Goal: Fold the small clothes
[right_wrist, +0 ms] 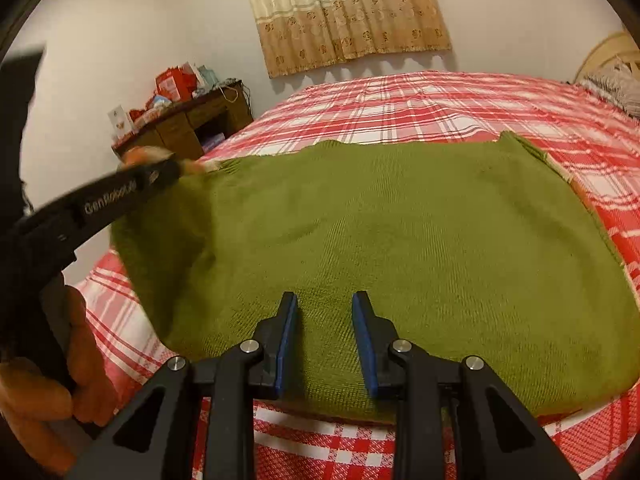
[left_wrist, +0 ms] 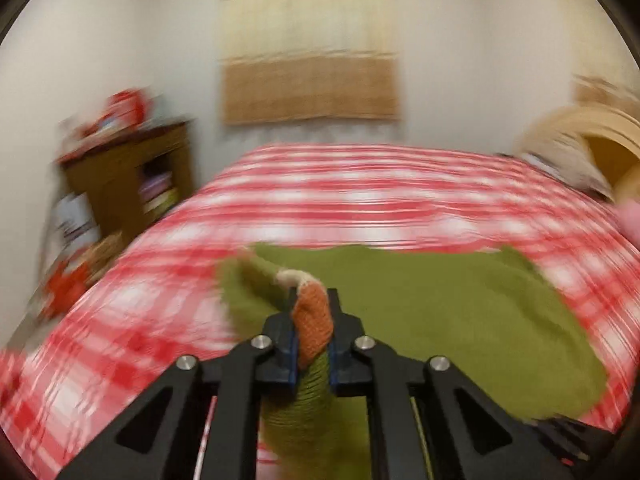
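A green knitted sweater (right_wrist: 400,232) lies spread flat on the bed. Its left sleeve is lifted off the bed, and the orange and cream cuff (left_wrist: 314,328) is pinched between the pads of my left gripper (left_wrist: 314,294), which is shut on it. The sleeve hangs down below the jaws. In the right wrist view the left gripper (right_wrist: 176,170) reaches in from the left over the sweater's far left corner, held by a person's hand (right_wrist: 80,360). My right gripper (right_wrist: 325,300) hovers over the sweater's near edge, open, with only flat fabric showing in the gap.
The bed is covered by a red and white checked sheet (right_wrist: 440,104). A wooden desk (right_wrist: 188,120) with red boxes stands against the wall at the left. A curtain (right_wrist: 344,12) hangs behind the bed, and a headboard (right_wrist: 612,56) with bedding is at the right.
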Demonstrator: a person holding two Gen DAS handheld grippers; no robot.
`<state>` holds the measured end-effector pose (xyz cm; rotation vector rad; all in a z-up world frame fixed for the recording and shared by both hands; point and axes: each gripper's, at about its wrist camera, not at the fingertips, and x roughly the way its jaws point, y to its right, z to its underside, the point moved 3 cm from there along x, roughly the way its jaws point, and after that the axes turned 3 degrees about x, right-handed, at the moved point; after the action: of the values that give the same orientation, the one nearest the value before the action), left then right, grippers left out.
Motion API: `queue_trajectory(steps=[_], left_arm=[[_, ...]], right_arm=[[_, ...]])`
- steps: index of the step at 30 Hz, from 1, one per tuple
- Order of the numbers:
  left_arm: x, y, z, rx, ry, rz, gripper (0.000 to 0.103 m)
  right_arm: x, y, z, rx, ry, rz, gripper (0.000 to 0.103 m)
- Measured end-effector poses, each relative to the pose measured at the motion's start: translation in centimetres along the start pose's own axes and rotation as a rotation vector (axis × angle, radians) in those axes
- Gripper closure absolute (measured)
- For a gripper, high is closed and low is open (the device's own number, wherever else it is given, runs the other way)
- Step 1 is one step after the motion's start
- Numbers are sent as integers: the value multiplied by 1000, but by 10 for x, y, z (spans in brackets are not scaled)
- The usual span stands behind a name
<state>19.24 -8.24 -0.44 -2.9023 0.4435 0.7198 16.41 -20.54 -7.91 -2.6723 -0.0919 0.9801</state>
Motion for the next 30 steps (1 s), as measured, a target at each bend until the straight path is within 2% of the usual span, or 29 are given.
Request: queue_trajectory(steps=[1, 2, 4, 5, 8, 10, 12, 15, 17, 19, 21, 22, 23, 24, 25, 26, 29, 30], left_arm=[[-1, 16, 2, 42, 2, 53, 93], [0, 22, 5, 58, -4, 73, 93], [7, 32, 17, 56, -41, 146, 93], [11, 33, 23, 39, -67, 166, 92], [32, 18, 38, -114, -178, 255, 92], [36, 9, 40, -166, -199, 275, 92], [33, 4, 42, -203, -186, 284, 92], [18, -9, 43, -246, -141, 240, 92], [1, -36, 47, -334, -93, 179, 92], [-9, -69, 58, -435, -91, 127, 89], [-19, -102, 75, -505, -116, 30, 84], [-24, -118, 86, -535, -136, -21, 80], [-29, -133, 96, -558, -158, -59, 61], [-31, -141, 103, -576, -170, -74, 37], [-36, -152, 110, -599, -170, -83, 36], [-41, -155, 114, -608, -152, -79, 41], [-49, -155, 116, -575, -157, -111, 40], [-50, -152, 116, -564, -159, -106, 37]], right_arm=[[-1, 2, 0, 13, 5, -8, 73], [-1, 3, 0, 25, 10, -15, 73], [-3, 8, -1, 62, 18, -41, 73], [-3, 10, -1, 76, 19, -51, 73], [0, 10, -2, 76, 9, -43, 73], [2, 7, -3, 59, 8, -28, 73], [2, 9, -4, 73, 7, -44, 73], [3, 14, -4, 94, 7, -66, 73], [2, 13, -3, 91, 7, -63, 73], [3, 14, -3, 88, 7, -59, 73], [3, 15, -3, 86, 7, -58, 73], [3, 16, -4, 87, 7, -59, 73], [3, 15, -3, 87, 7, -59, 73], [3, 15, -3, 86, 7, -58, 73], [3, 15, -3, 85, 7, -56, 73], [3, 16, -3, 83, 7, -54, 73], [4, 16, -3, 77, 6, -47, 73], [4, 15, -3, 75, 5, -44, 73]])
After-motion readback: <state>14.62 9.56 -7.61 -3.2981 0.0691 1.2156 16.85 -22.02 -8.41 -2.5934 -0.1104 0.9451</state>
